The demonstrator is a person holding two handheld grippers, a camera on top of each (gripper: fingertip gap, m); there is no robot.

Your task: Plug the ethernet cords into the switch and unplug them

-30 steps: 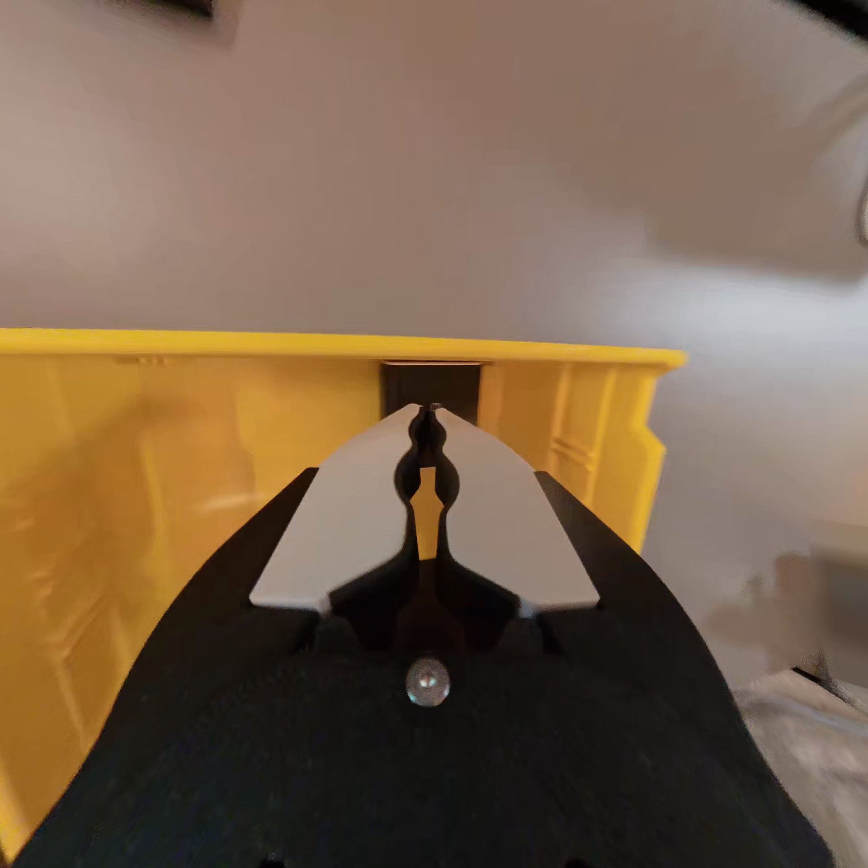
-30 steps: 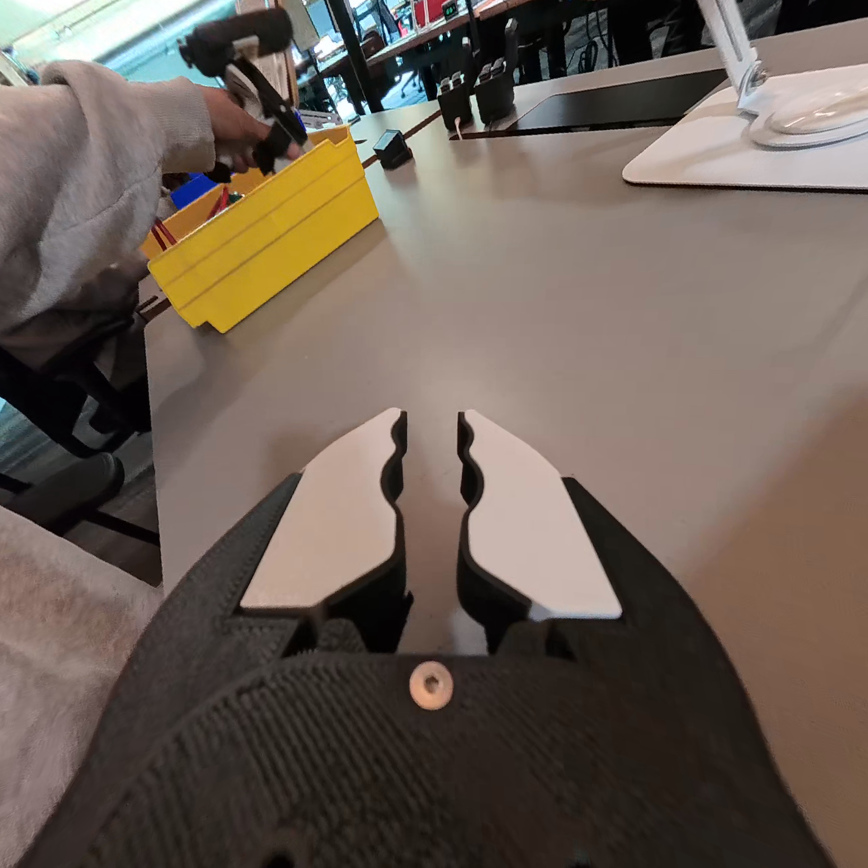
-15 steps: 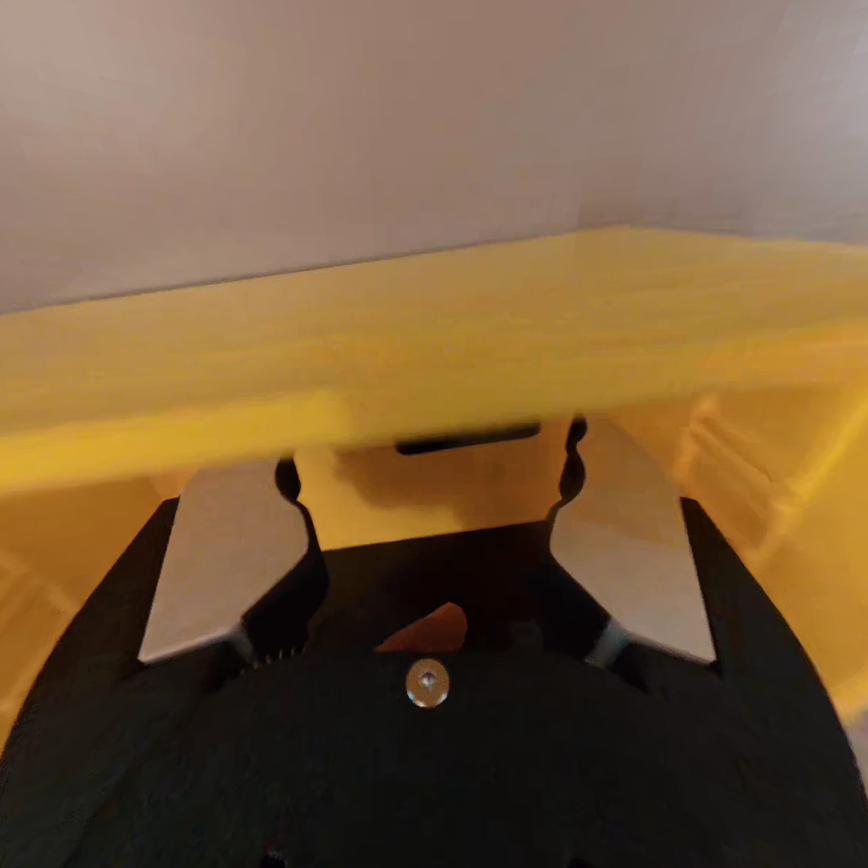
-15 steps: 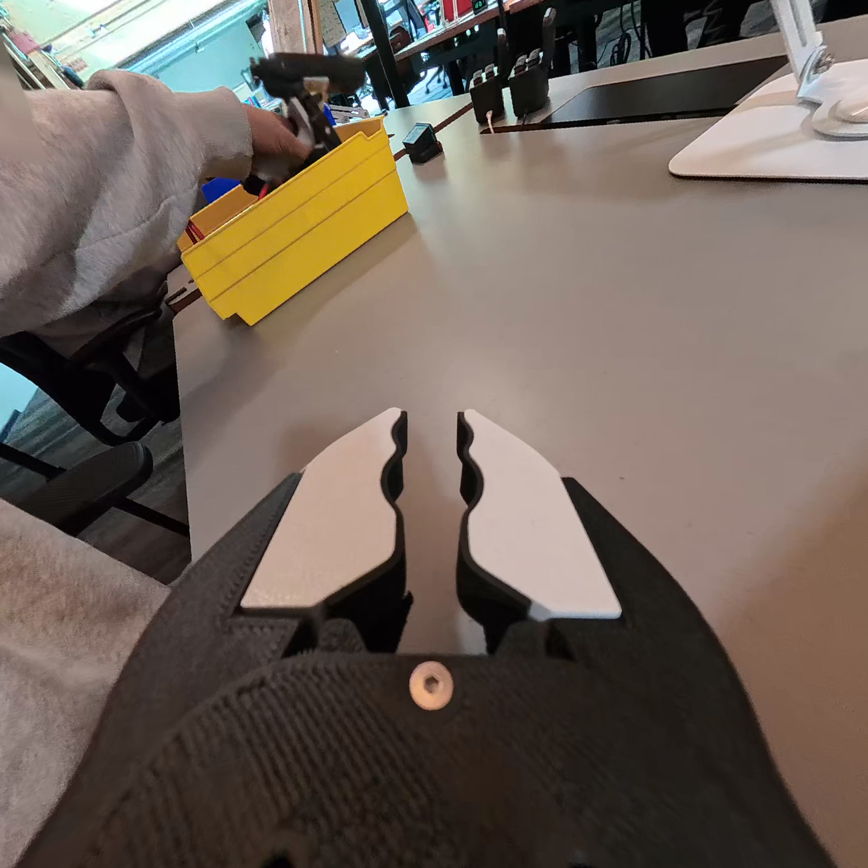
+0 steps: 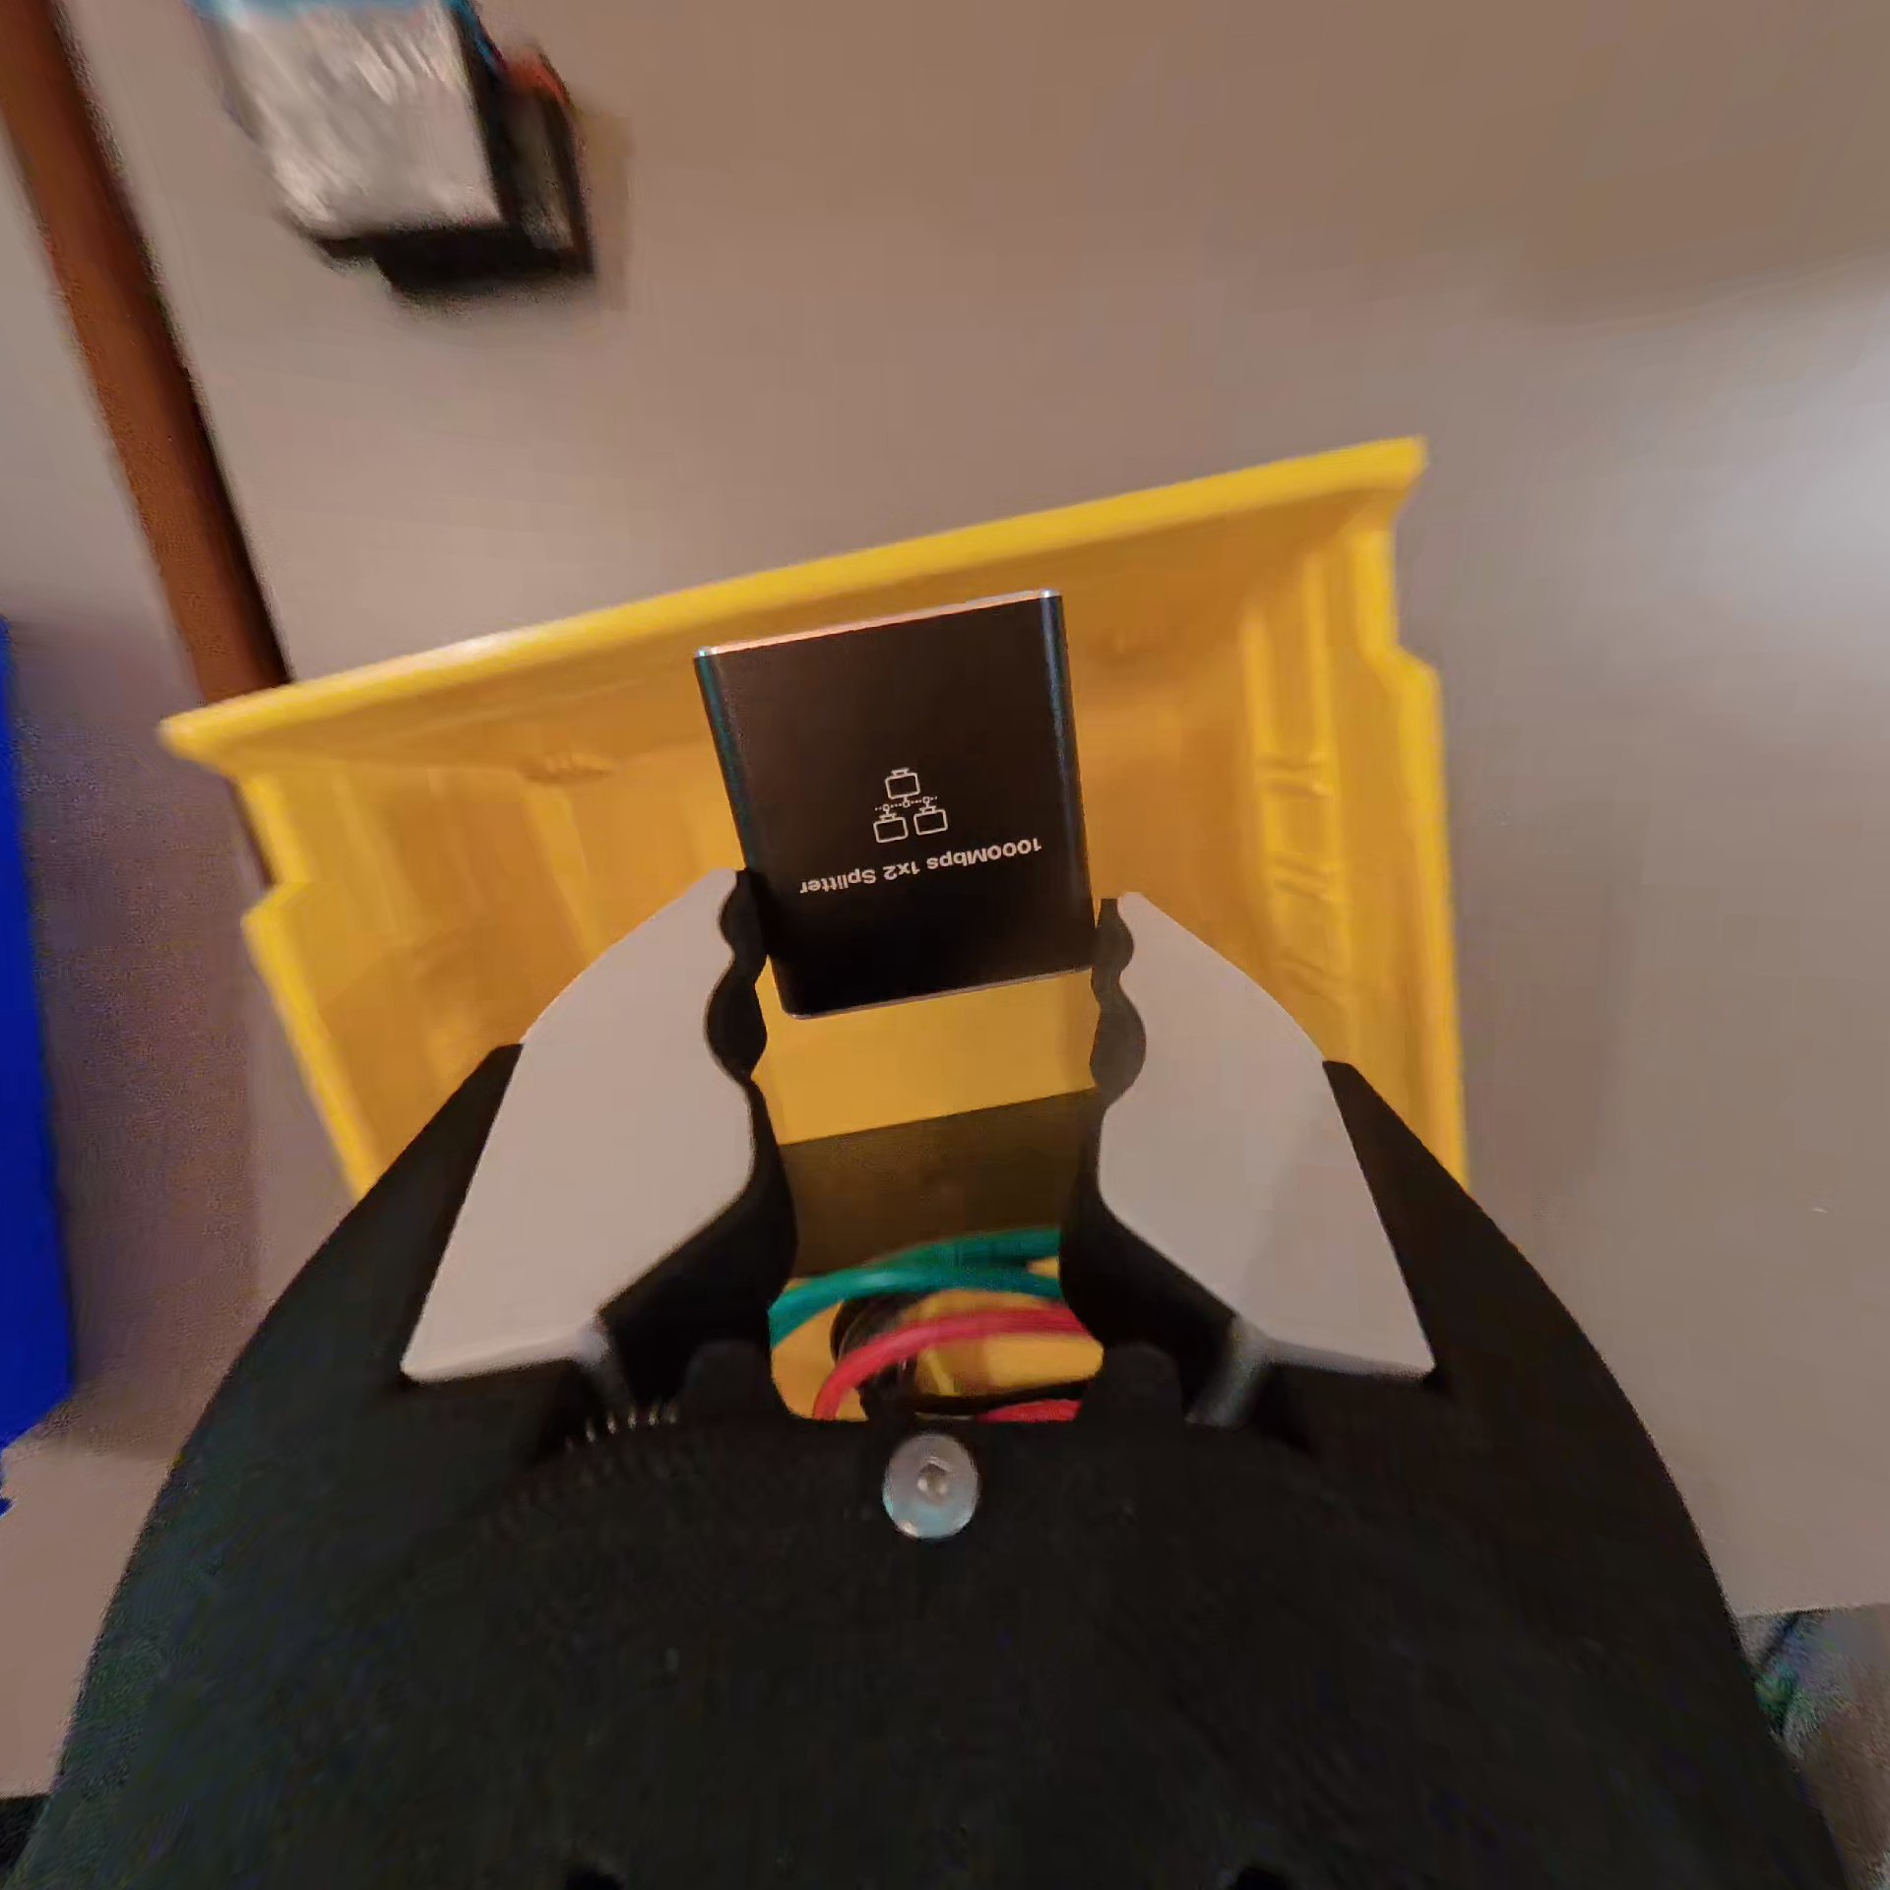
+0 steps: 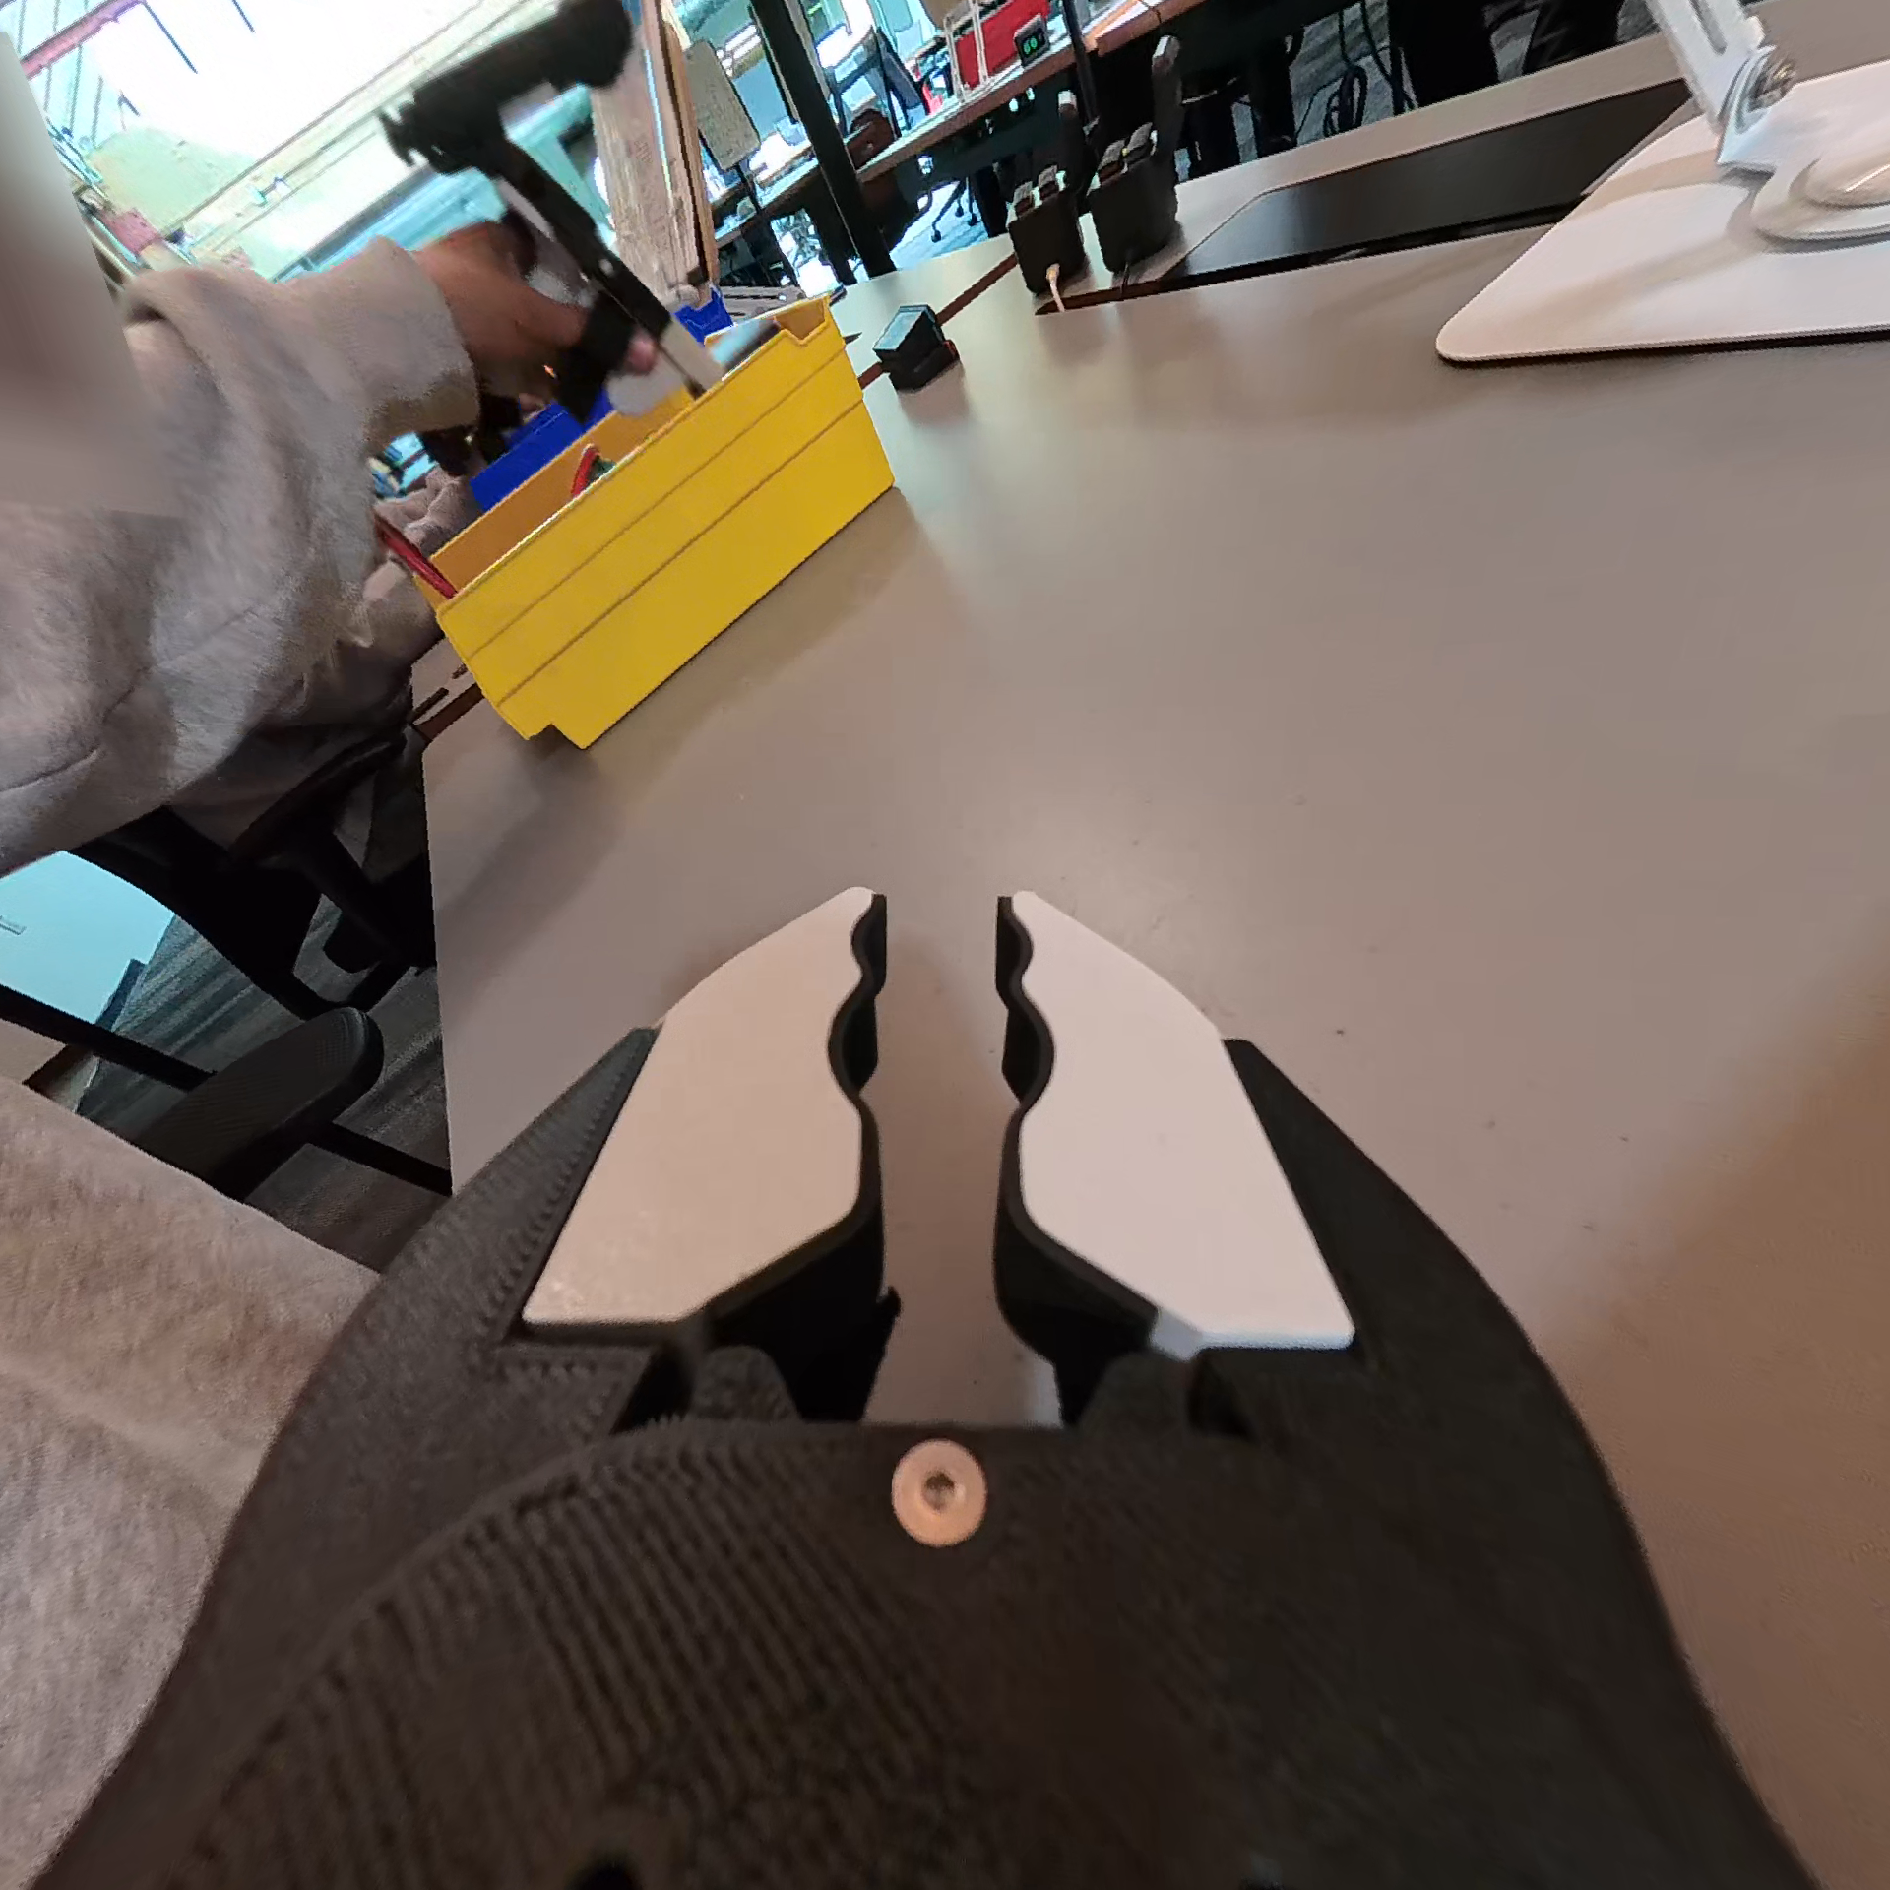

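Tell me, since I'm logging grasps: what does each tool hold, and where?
Left tool grips the black switch by its side edges near one end. Right tool holds nothing.

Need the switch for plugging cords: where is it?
In the left wrist view, the switch sits gripped between the left gripper fingertips, above the yellow bin.

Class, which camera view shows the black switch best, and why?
The left wrist view: the switch fills the centre, gripped at its sides by the left gripper above the yellow bin. The right wrist view shows only a small blurred sliver of it at the distant left gripper.
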